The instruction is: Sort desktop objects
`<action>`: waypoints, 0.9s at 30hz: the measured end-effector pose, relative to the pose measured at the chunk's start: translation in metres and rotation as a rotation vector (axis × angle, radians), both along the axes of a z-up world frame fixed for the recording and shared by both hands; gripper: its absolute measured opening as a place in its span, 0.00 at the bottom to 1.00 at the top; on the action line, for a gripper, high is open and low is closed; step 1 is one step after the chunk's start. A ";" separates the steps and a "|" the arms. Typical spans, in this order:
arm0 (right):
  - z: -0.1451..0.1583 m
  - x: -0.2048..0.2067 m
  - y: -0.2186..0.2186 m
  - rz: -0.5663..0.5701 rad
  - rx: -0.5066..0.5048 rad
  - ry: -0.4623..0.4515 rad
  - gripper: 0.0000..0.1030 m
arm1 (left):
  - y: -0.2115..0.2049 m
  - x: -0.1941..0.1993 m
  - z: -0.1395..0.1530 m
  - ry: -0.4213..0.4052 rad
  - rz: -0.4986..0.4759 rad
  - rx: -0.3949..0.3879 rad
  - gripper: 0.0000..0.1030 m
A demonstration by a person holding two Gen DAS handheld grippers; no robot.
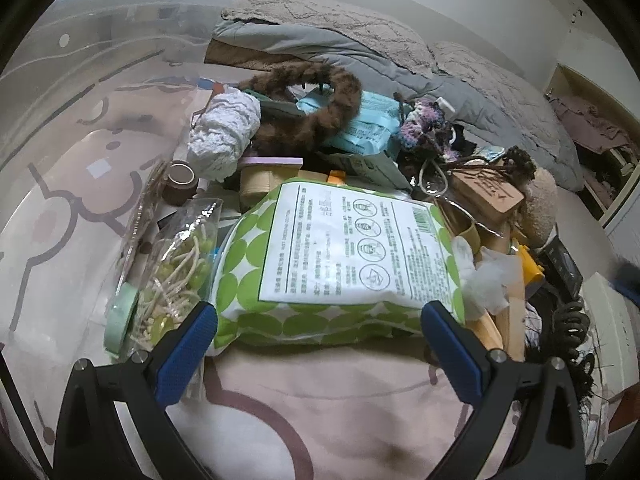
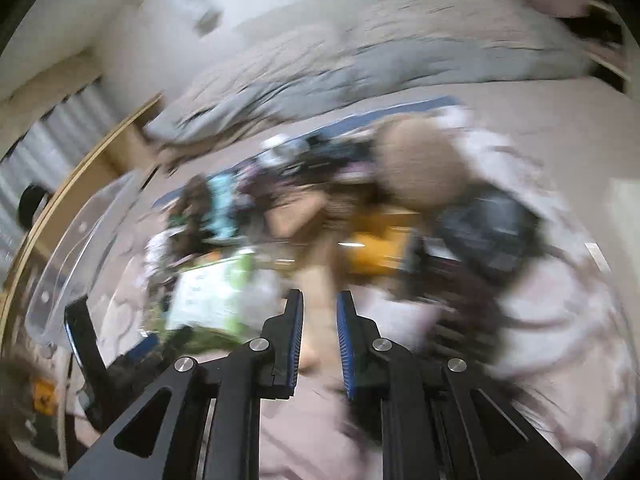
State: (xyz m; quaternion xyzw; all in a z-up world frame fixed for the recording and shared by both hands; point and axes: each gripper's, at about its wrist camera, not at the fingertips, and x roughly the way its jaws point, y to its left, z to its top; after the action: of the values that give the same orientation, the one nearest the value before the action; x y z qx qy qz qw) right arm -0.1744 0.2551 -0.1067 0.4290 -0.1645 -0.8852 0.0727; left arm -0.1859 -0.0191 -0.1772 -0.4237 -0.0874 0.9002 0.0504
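A green-and-white dotted packet [image 1: 340, 264] lies at the front of a heap of small objects on a pink patterned sheet [image 1: 320, 400]. My left gripper [image 1: 320, 320] is open wide, its blue pads [image 1: 188, 352] on either side of the packet's near edge, not closed on it. The right wrist view is heavily blurred by motion. My right gripper [image 2: 320, 332] has its pads close together with a narrow gap; a pale wooden stick-like thing [image 2: 318, 320] seems to lie between them. The packet [image 2: 212, 292] shows at its left.
A clear plastic bin [image 1: 100, 60] stands at the left. The heap holds a brown furry hoop [image 1: 320, 96], a white cloth [image 1: 224, 136], a tape roll [image 1: 180, 180], a bag of beads [image 1: 176, 272], blue packets [image 1: 368, 124] and a black hair claw [image 1: 572, 328]. Grey bedding [image 1: 360, 48] lies behind.
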 end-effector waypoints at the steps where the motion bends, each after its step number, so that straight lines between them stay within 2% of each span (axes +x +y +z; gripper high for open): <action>1: -0.004 -0.016 -0.016 0.039 -0.005 -0.015 0.15 | -0.001 0.003 0.003 0.010 -0.001 -0.001 0.99; 6: -0.029 -0.082 -0.086 0.171 -0.016 -0.063 0.15 | -0.011 0.019 0.020 0.102 0.020 -0.078 0.99; 11: -0.057 -0.134 -0.132 0.199 0.034 -0.118 0.15 | -0.037 0.020 0.031 0.183 0.107 -0.019 0.99; 16: -0.087 -0.165 -0.148 0.213 0.031 -0.178 0.15 | -0.049 0.016 0.035 0.231 0.157 -0.014 0.99; 21: -0.095 -0.146 -0.153 0.246 0.080 -0.102 0.15 | -0.048 0.013 0.034 0.215 0.119 0.006 0.99; 27: -0.112 -0.109 -0.138 0.242 0.012 -0.150 0.15 | -0.038 0.016 0.031 0.181 0.082 -0.006 0.99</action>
State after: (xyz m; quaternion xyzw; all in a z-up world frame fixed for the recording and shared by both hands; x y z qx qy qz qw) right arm -0.2835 0.1172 -0.2189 0.5109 -0.1113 -0.8364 0.1642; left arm -0.1697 -0.0569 -0.1466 -0.3370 -0.0970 0.9363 0.0201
